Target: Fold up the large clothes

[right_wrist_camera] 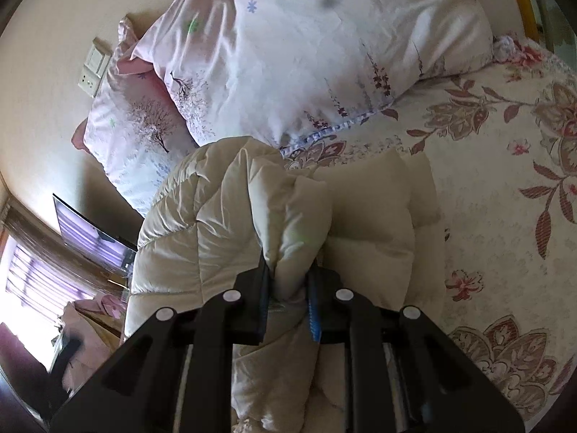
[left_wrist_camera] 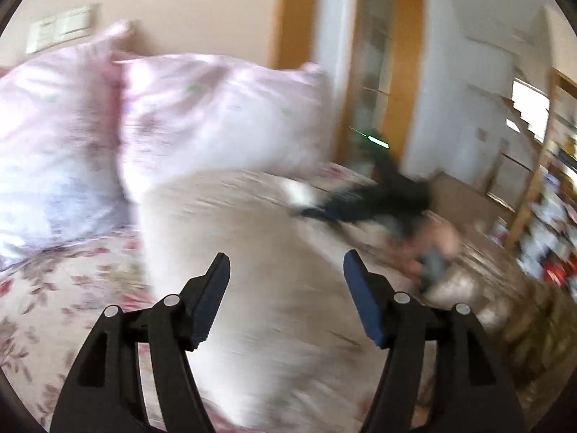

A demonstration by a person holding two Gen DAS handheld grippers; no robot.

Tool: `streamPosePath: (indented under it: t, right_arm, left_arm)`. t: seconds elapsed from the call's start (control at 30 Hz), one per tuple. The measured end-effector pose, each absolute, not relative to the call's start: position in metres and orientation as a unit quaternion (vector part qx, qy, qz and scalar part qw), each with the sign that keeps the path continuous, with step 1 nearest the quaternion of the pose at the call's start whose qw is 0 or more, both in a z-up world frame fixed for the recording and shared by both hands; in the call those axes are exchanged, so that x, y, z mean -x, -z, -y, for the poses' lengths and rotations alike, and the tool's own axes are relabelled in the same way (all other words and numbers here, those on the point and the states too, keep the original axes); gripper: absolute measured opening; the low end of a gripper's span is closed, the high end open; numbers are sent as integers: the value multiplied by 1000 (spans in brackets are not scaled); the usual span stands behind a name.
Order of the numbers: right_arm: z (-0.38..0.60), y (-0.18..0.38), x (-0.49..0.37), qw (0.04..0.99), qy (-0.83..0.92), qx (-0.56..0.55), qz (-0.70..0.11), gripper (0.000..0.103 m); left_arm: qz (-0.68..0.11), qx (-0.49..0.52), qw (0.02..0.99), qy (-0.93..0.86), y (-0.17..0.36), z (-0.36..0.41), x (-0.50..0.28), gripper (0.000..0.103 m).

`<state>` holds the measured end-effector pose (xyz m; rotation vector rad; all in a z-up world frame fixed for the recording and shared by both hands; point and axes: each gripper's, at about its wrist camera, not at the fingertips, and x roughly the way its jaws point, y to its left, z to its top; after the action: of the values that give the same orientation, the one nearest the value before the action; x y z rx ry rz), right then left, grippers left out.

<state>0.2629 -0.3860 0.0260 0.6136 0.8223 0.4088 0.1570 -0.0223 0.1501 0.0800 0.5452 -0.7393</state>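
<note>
A cream quilted down jacket [right_wrist_camera: 202, 238] is lying in a puffy heap on a bed spread with a floral cover [right_wrist_camera: 505, 187], just below two pale pink printed pillows [right_wrist_camera: 306, 54] that are leaning against the wall at the head of the bed. The right claw [right_wrist_camera: 288, 288] is clamping a thick fold of the jacket, its blue-padded fingers [right_wrist_camera: 313, 310] pressing into the fabric from both sides, while the rest of the garment is bulging up and away in front of it. In the left wrist view, which is badly blurred, the left claw [left_wrist_camera: 286, 274] is standing open above the pale jacket [left_wrist_camera: 252, 252], nothing between its fingers and no cloth touching them. Further along the bed in that view, the right claw's dark body is showing as a smear with a hand [left_wrist_camera: 432, 249] around its grip. A wall switch plate [right_wrist_camera: 95, 66] is sitting beside the pillows, and a wooden shelf unit [left_wrist_camera: 541, 166] is standing at the room's far side.
</note>
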Motion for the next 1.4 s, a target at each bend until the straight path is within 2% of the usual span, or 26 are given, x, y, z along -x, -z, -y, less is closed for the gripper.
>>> streamPosePath:
  t: [0.13, 0.27, 0.47, 0.97, 1.17, 1.27, 1.4]
  right_arm:
    - [388, -22, -263, 848, -196, -304, -388, 18]
    - [390, -19, -264, 846, -195, -308, -388, 18]
    - [401, -12, -266, 845, -182, -326, -383, 18]
    - [422, 16, -271, 840, -118, -351, -397, 16]
    - [430, 27, -272, 832, -118, -370, -397, 15]
    - [430, 28, -273, 831, -118, -369, -399, 15]
    - [430, 30, -275, 829, -119, -372, -399, 15]
  left_arm:
    - [-294, 38, 904, 308, -143, -5, -209, 66]
    - [-340, 69, 892, 291, -123, -2, -236, 66]
    - [-386, 78, 874, 285, -88, 7, -255, 66]
    - [-440, 16, 846, 301, -62, 48, -279, 66]
    - [-442, 15, 843, 307, -48, 55, -282, 68]
    - [-423, 37, 845, 325, -60, 43, -279, 63]
    - [-388, 74, 858, 328, -83, 31, -291, 63]
